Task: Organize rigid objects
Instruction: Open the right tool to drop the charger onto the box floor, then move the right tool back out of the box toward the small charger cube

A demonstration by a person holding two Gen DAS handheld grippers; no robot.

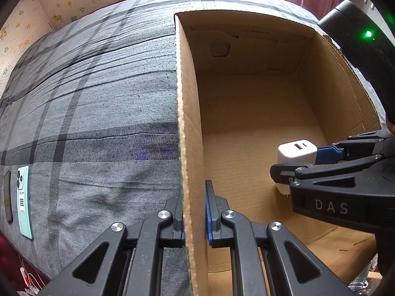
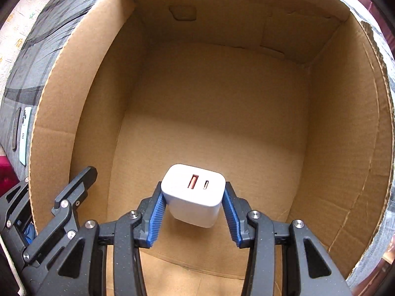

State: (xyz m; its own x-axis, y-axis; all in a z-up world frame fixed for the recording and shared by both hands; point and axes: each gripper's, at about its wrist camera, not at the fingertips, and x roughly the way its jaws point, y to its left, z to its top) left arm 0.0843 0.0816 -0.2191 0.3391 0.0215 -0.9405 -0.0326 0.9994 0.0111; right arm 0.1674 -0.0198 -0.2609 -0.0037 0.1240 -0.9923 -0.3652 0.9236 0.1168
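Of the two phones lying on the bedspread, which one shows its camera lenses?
The mint-green phone, lying back-up beside the cardboard box's side; the dark phone next to it shows no lenses.

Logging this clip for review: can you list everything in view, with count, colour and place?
cardboard box: one, brown, open-topped, on the bed.
charger: one, white, two ports, inside the box above its floor, gripped.
phone: one, mint green, back up, on the bedspread left of the box.
dark flat item: one, beside the phone; kind unclear.
bedspread: one, grey plaid.
left gripper: black with blue pads, clamped on the box's left wall.
right gripper: black with blue pads, holding the charger.
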